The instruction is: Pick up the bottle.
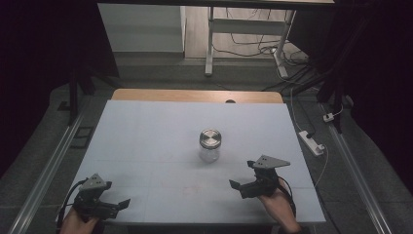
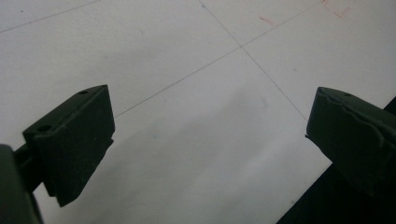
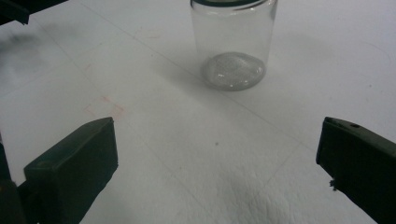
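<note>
On the white tabletop (image 1: 146, 146) a clear glass jar with a brushed metal lid (image 1: 210, 145) stands upright mid-surface, likely fragile and slippery, so grip its body; your left hand-held gripper (image 1: 122, 204) and right hand-held gripper (image 1: 238, 187) gape empty.

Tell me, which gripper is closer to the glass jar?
Right. The right gripper sits just in front of the jar and a bit to its right, jaws open toward it. The left gripper is far off at the table's near left corner.

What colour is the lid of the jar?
Silver metal lid on the clear jar, best in the high view.
</note>
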Demonstrator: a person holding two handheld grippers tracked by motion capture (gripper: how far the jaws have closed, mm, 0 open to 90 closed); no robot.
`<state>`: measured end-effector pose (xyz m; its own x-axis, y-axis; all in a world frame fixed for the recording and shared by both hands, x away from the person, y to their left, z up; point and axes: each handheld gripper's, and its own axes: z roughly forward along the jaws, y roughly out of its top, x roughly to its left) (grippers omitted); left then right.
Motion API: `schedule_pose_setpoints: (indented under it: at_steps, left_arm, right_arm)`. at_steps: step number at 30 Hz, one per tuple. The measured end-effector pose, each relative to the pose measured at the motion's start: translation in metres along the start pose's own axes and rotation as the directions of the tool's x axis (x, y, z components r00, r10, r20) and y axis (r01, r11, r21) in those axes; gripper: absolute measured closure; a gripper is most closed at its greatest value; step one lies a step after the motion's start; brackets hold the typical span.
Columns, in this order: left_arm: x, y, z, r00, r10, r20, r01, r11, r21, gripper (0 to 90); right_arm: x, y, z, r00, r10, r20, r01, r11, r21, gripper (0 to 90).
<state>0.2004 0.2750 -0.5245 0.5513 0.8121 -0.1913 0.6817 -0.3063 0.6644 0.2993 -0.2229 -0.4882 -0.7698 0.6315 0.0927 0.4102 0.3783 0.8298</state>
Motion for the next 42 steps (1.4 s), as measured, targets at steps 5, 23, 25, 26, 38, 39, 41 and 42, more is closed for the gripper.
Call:
schedule_pose_setpoints:
  at_steps: [5,23,25,26,38,39,41,42]
  left_arm:
    - [0.0,0.0,0.0,1.0,-0.002,0.002,0.002,1.0,-0.001,2.0]
    - [0.001,0.0,0.0,1.0,-0.006,0.007,0.006,1.0,0.003,1.9]
    - [0.001,0.0,0.0,0.9999,-0.007,0.008,0.007,1.0,0.003,1.9]
    - [0.001,0.0,0.0,0.9999,-0.007,0.008,0.007,1.0,0.003,1.9]
    - [0.002,0.0,0.0,0.9999,-0.008,0.01,0.008,1.0,0.001,1.8]
    - [0.002,0.0,0.0,0.9999,-0.009,0.011,0.009,1.0,0.0,1.8]
    - [0.002,0.0,0.0,0.9999,-0.009,0.012,0.009,1.0,0.0,1.8]
    - [0.002,0.0,0.0,0.9999,-0.009,0.012,0.009,1.0,0.0,1.8]
  right_arm:
    - [-0.003,0.005,0.01,0.9999,0.003,-0.014,-0.003,1.0,-0.011,0.0]
    - [-0.013,0.031,0.051,0.9991,-0.041,0.007,0.041,0.997,0.06,0.0]
    - [-0.014,0.033,0.056,0.9991,-0.042,0.009,0.041,0.997,0.061,0.0]
    - [-0.015,0.035,0.059,0.9991,-0.041,0.01,0.041,0.997,0.061,0.0]
    - [-0.02,0.052,0.093,0.9994,-0.034,-0.006,0.034,0.995,0.096,0.0]
    - [-0.02,0.053,0.096,0.9991,-0.042,0.0,0.042,0.994,0.103,0.0]
    - [-0.018,0.056,0.104,0.9984,-0.056,0.003,0.055,0.993,0.107,0.0]
    - [-0.018,0.057,0.107,0.998,-0.064,0.002,0.063,0.992,0.105,0.0]
